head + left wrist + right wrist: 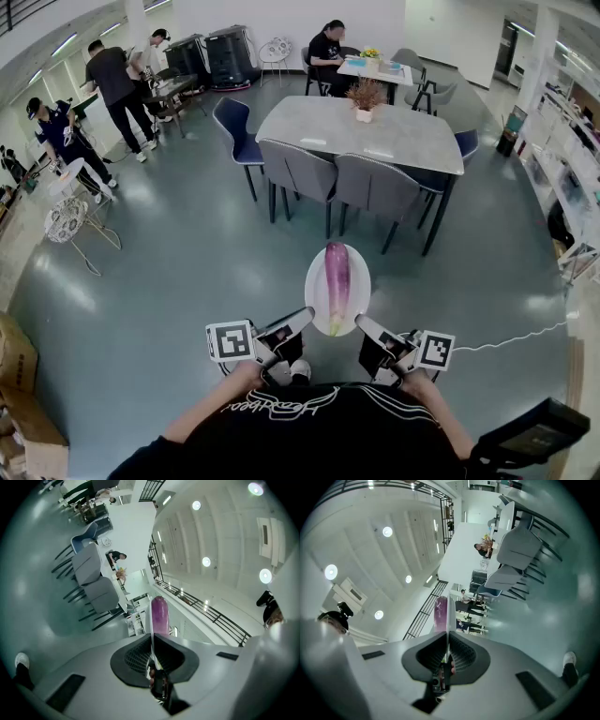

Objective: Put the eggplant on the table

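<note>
A long purple eggplant [337, 282] lies on a white plate [316, 292] held in the air in front of me, above the floor. My left gripper [306, 323] is shut on the plate's near left rim, and my right gripper [362, 327] is shut on its near right rim. In the left gripper view the plate [152, 637] shows edge-on as a thin white line running into the left gripper [151, 660], with the eggplant [159, 615] beyond. The right gripper view shows the same: the plate's edge [448, 616], the eggplant [440, 613], and the right gripper [446, 656].
A grey dining table [394, 136] with a small potted plant [364, 97] stands ahead across the floor, with grey chairs [298, 171] along its near side and a blue chair [236, 127] at its left. Several people stand at the far left. A white cable [506, 339] lies at the right.
</note>
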A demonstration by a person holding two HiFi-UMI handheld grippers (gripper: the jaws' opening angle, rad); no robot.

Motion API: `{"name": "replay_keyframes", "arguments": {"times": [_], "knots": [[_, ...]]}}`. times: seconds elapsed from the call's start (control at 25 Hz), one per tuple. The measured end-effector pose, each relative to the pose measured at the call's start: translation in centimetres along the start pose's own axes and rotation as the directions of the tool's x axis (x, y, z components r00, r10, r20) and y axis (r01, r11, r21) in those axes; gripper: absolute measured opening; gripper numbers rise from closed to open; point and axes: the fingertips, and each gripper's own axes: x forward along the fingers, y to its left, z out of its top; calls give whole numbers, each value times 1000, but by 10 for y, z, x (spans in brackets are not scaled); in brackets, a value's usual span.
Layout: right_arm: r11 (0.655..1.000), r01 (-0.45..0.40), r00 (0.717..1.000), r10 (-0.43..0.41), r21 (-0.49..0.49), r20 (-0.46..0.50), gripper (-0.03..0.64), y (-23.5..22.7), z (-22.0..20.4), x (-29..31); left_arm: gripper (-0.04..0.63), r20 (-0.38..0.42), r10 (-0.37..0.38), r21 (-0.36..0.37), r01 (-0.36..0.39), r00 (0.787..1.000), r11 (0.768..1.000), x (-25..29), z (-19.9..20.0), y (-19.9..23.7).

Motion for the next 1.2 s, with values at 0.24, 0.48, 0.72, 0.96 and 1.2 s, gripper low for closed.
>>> {"name": "replay_keyframes", "arguments": {"times": [0.24, 0.48, 0.72, 0.96, 1.2], "knots": [[1000, 1, 1000, -1, -8, -5, 20, 2, -8, -16, 28, 2, 0, 18, 0, 1000, 1000, -1, -17, -4], [1000, -4, 1000, 4, -21, 8, 20, 7, -8, -31, 28, -10, -1, 37, 1, 1000, 999, 3, -30, -9], [1000, -11, 1000, 11, -22, 20, 20, 11, -11, -49, 26, -31, 5, 63, -3, 1000, 998, 9, -44, -14], [999, 18, 999, -16, -49, 35, 20, 8, -8, -58, 26, -50, 6, 39, -4, 999, 999, 17, -52, -15], [997, 36, 998, -33, -68, 53, 20, 0, -4, -67, 26, -78, 8, 76, -3, 997, 997, 26, -55, -8]]}}
